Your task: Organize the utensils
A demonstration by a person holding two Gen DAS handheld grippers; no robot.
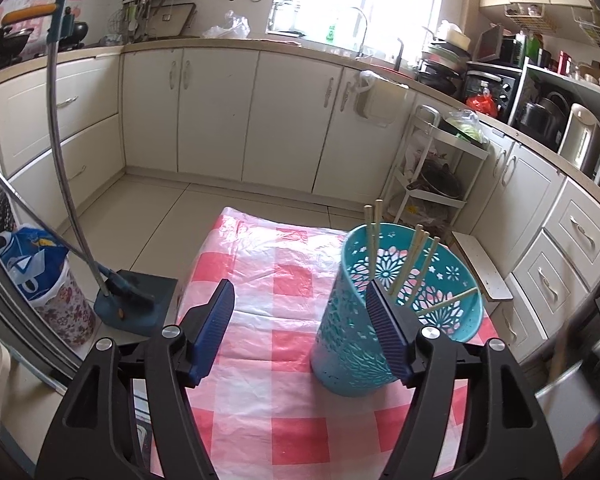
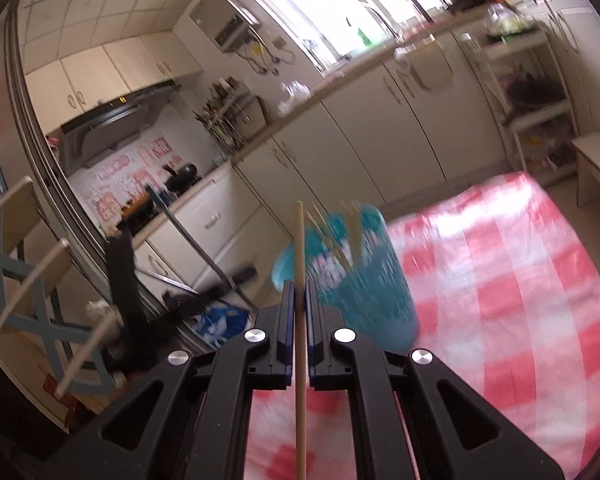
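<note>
A teal perforated holder (image 1: 396, 312) stands on the red-and-white checked tablecloth (image 1: 284, 280) with several wooden chopsticks (image 1: 414, 256) leaning inside it. My left gripper (image 1: 300, 304) is open just left of the holder; its right finger overlaps the holder's rim, and nothing lies between the pads. In the blurred right wrist view, my right gripper (image 2: 299, 292) is shut on a single wooden chopstick (image 2: 299, 240) that stands upright between the pads. The teal holder (image 2: 360, 276) sits just beyond and to the right of it.
A broom and dustpan (image 1: 136, 300) lean on the floor left of the table, beside a floral bin (image 1: 56, 300). Cream kitchen cabinets (image 1: 220, 112) line the back and right. A white wire rack (image 1: 432, 168) stands behind the holder. A folding chair (image 2: 28, 276) is at the left.
</note>
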